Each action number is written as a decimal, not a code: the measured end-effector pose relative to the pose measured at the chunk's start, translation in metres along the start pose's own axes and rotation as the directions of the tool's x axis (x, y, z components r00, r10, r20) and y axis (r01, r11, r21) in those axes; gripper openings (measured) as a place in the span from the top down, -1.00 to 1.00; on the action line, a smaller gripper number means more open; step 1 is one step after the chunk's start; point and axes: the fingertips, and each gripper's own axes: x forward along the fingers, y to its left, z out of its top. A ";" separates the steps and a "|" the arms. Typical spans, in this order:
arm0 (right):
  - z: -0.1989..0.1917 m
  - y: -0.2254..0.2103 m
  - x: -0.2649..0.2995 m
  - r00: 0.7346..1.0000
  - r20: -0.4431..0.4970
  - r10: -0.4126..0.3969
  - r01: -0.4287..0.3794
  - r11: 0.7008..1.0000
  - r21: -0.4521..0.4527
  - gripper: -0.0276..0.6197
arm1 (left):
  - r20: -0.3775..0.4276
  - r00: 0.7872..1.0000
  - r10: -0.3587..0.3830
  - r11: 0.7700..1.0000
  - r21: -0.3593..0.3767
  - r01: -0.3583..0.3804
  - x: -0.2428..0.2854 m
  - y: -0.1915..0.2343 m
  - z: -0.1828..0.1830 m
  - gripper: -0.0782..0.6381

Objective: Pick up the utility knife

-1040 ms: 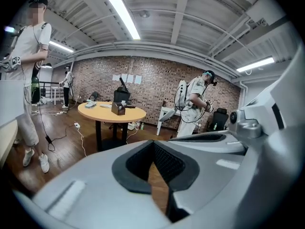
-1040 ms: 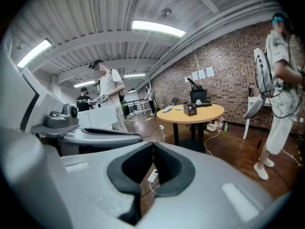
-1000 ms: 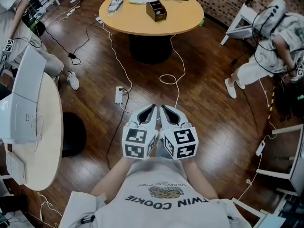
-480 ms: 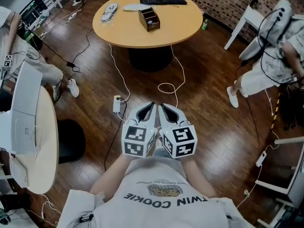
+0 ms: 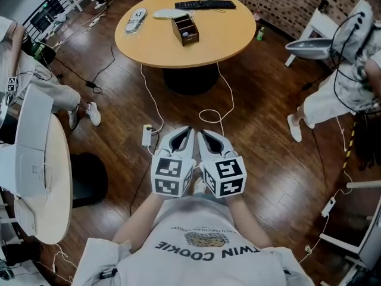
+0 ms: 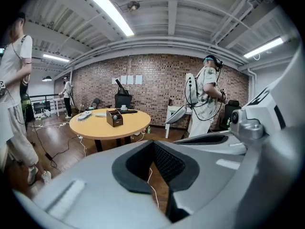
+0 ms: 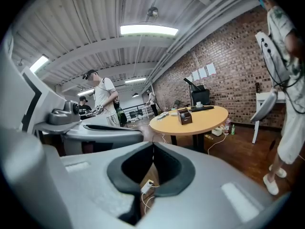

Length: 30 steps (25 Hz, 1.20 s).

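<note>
Jaws together, empty; left hand-held gripper [image 6: 153, 142], right [image 7: 153, 144]

The table [image 5: 161, 40] is coloured light tan, the floor [image 5: 256, 124] dark brown in planks. Black-and-white square markers [image 5: 171, 176] are carried on the pale grey left gripper [image 5: 189, 130] and right gripper [image 5: 201, 133].
</note>
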 end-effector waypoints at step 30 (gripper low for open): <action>0.085 -0.088 0.225 0.992 -0.042 -0.117 0.117 0.993 0.001 0.93 | -0.036 0.990 -0.139 0.990 -0.025 0.138 0.192 0.167 0.060 0.77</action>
